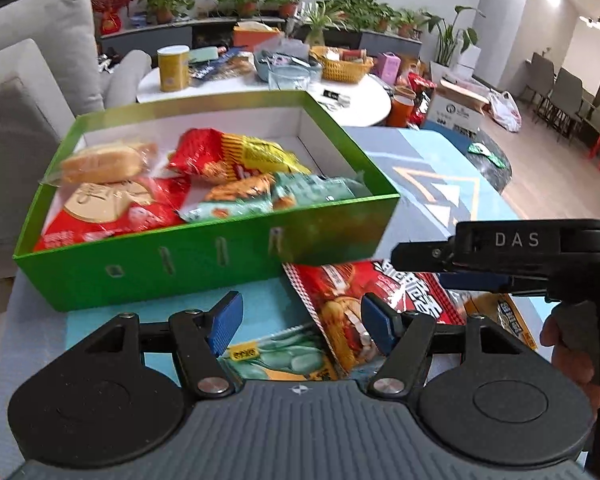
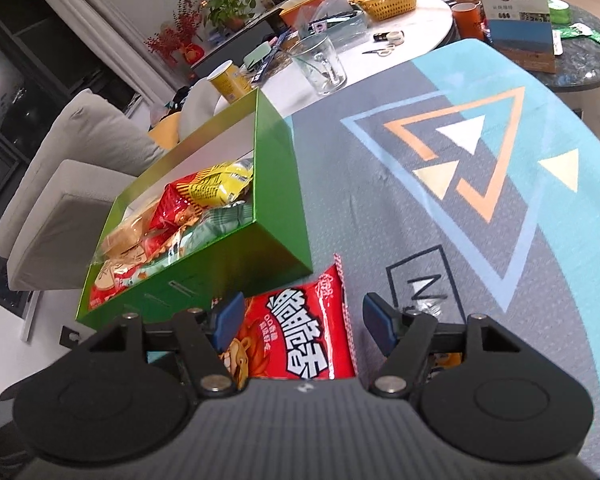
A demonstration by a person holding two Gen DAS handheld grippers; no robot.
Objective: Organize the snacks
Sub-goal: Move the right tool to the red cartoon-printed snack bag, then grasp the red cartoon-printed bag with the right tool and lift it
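A green box [image 1: 204, 264] with a white inside holds several snack packets, red, yellow and pale green, and a wrapped bun [image 1: 100, 162]. In front of it a red snack packet [image 1: 364, 300] and a pale green packet [image 1: 288, 360] lie on the mat. My left gripper [image 1: 300, 322] hangs open above these two, its pads touching neither. My right gripper [image 1: 420, 264] reaches in from the right over the red packet. In the right wrist view the right gripper [image 2: 302, 322] stands open with the red packet [image 2: 304, 340] lying between its fingers, beside the green box [image 2: 276, 216].
A yellow packet [image 1: 512, 320] lies under the right gripper, held by a hand [image 1: 572, 356]. The patterned blue-grey mat [image 2: 460, 208] stretches to the right. Behind it stand a glass [image 2: 322, 66], a yellow can [image 1: 173, 68], a wicker basket [image 1: 342, 66] and a grey sofa [image 1: 24, 92].
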